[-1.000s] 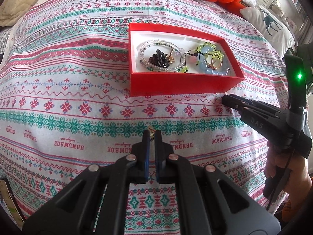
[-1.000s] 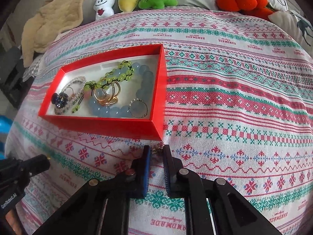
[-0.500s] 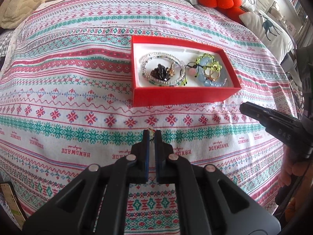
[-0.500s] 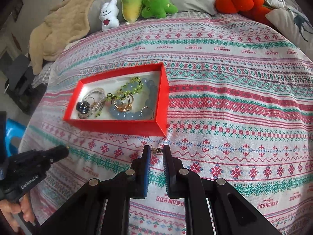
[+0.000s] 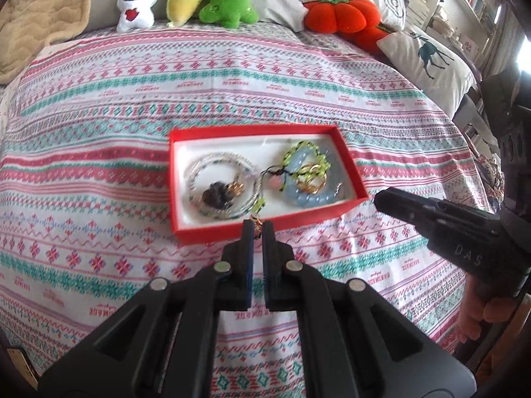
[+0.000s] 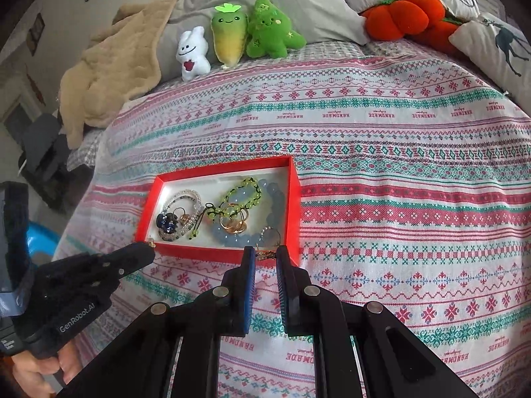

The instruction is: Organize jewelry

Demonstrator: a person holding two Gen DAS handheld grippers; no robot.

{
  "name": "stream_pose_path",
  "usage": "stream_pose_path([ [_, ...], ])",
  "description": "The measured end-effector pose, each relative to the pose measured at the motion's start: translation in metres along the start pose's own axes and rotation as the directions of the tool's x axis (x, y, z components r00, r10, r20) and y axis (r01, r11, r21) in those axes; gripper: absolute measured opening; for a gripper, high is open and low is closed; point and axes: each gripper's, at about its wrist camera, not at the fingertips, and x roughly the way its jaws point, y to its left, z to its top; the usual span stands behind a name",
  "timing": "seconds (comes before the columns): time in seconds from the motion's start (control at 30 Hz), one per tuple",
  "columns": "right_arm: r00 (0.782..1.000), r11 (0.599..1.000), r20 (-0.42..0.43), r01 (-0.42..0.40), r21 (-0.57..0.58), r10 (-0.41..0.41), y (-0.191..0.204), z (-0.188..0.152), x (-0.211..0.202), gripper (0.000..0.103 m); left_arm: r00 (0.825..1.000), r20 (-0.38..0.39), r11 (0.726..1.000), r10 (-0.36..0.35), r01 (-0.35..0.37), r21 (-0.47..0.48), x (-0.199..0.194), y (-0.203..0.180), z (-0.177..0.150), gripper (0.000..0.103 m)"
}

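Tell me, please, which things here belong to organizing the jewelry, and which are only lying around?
Job: red box, bead bracelets and rings inside; small gold piece in left gripper; another in right gripper.

Lying around: plush toys, pillows, beige blanket.

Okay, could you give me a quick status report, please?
Left gripper shut on small gold piece. Right gripper shut on gold earring. Red jewelry box ahead, unobstructed.
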Motion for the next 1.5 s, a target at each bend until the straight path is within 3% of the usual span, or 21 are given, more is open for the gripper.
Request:
stream_pose_path([
  [0.47, 1.0, 0.999, -0.008, -0.002, 0.036, 0.002, -0.015, 0.001, 0.002, 0.013, 1.0, 0.02, 1.0, -0.022, 0.022, 0.002, 0.028, -0.007, 0.016, 0.006],
  [0.53, 1.0, 0.999, -0.008, -0.005, 0.033, 0.005, -0.013, 0.001, 0.003, 0.013, 1.0, 0.017, 1.0, -0.02, 0.02, -0.008, 0.029, -0.008, 0.017, 0.012],
  [0.6, 1.0, 1.0, -0.005, -0.009, 0.03, 0.009, -0.011, 0.002, 0.003, 0.013, 1.0, 0.017, 1.0, -0.013, 0.013, -0.018, 0.027, -0.01, 0.016, 0.03],
  [0.73, 1.0, 1.0, 0.007, -0.015, 0.025, 0.015, -0.009, 0.007, 0.003, 0.013, 0.999, 0.032, 0.999, 0.036, -0.035, -0.028, 0.017, -0.014, 0.015, 0.037],
  [0.8, 1.0, 1.0, 0.012, -0.016, 0.02, 0.016, -0.007, 0.009, 0.005, 0.013, 0.997, 0.033, 0.998, 0.063, -0.062, -0.032, 0.012, -0.014, 0.013, 0.047],
  [1.33, 1.0, 1.0, 0.024, -0.005, -0.028, 0.005, 0.02, 0.023, 0.028, 0.017, 0.984, -0.022, 0.983, 0.175, -0.176, -0.05, -0.01, 0.014, 0.002, 0.074],
  [1.43, 1.0, 0.999, 0.009, -0.001, -0.033, 0.001, 0.022, 0.023, 0.028, 0.021, 0.981, -0.029, 0.979, 0.192, -0.194, -0.065, -0.014, 0.019, 0.002, 0.079],
  [1.47, 1.0, 0.999, 0.007, 0.005, -0.034, -0.005, 0.023, 0.023, 0.027, 0.031, 0.98, -0.032, 0.978, 0.197, -0.199, -0.068, -0.015, 0.021, 0.001, 0.081],
  [1.5, 1.0, 0.999, 0.007, 0.008, -0.033, -0.008, 0.023, 0.022, 0.025, 0.053, 0.978, -0.037, 0.976, 0.204, -0.206, -0.068, -0.016, 0.022, 0.0, 0.082],
])
